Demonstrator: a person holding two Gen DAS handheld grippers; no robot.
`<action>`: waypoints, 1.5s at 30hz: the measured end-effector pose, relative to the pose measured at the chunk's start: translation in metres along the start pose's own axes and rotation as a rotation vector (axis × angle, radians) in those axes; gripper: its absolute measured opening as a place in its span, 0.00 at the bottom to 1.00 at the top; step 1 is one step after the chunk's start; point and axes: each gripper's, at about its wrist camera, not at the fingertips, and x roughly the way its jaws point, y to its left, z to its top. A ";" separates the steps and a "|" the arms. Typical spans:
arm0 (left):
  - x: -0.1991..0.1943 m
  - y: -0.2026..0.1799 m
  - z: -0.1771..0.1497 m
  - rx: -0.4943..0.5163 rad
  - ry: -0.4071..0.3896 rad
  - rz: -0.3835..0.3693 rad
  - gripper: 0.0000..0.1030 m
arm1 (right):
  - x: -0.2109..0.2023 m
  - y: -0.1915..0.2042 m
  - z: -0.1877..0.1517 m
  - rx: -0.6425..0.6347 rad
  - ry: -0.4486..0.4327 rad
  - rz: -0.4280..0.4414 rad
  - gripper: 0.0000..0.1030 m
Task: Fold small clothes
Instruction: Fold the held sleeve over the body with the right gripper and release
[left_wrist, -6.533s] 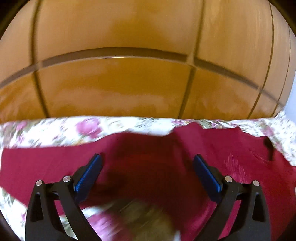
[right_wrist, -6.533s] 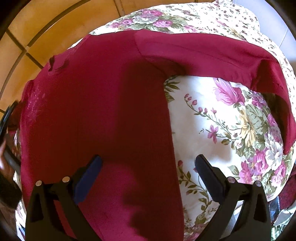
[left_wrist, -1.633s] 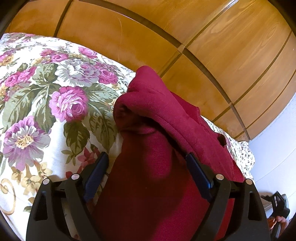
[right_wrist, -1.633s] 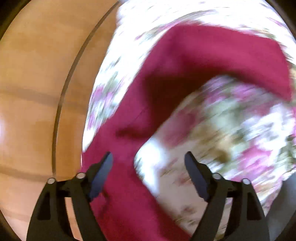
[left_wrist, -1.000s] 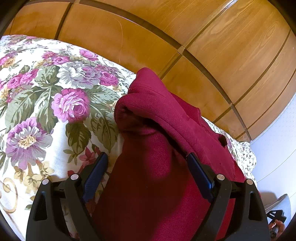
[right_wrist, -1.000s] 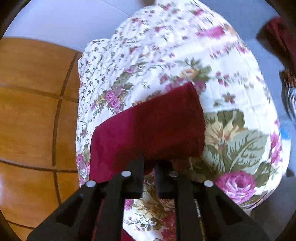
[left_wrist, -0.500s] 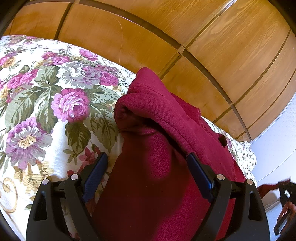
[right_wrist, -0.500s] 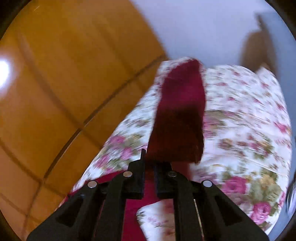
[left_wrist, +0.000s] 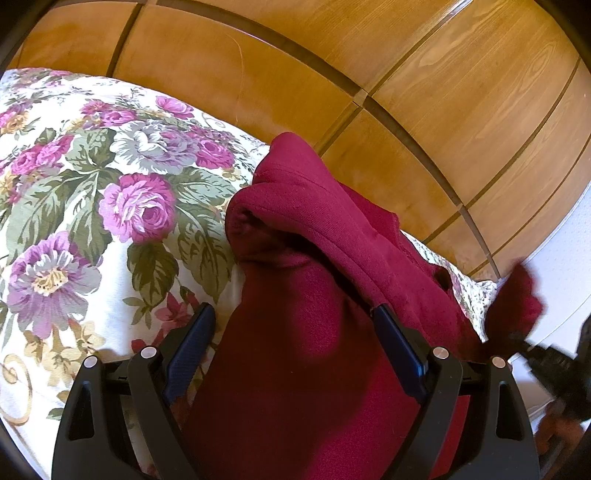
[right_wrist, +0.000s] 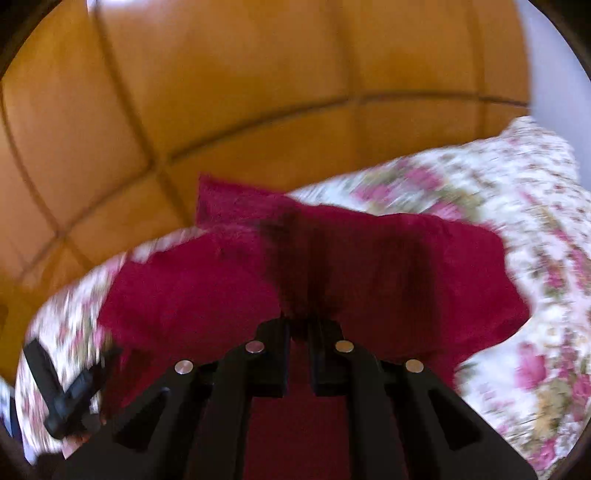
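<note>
Wooden headboard (left_wrist: 424, 122) close behind garment (left_wrist: 314, 332) (bedspread (left_wrist: 74, 221) leftward bare)

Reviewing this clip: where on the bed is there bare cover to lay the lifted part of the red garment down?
Bare floral bedspread lies left of the red garment, up to the wooden headboard. Another patch shows right of the cloth by the right gripper. The middle is crowded: the left gripper straddles bunched cloth.

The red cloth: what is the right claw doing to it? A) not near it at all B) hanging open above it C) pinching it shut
C: in the right wrist view, the right claw has its jaws closed together on a bunched edge of the red cloth.
</note>
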 end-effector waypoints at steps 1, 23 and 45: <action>0.000 0.000 0.000 -0.001 0.000 -0.001 0.84 | 0.011 0.007 -0.006 -0.006 0.047 0.024 0.47; 0.018 -0.140 -0.007 0.162 0.299 -0.270 0.64 | -0.048 -0.155 -0.039 0.519 0.193 -0.359 0.93; 0.035 -0.178 0.054 0.297 0.238 -0.251 0.04 | -0.048 -0.194 -0.047 0.644 0.160 -0.303 0.96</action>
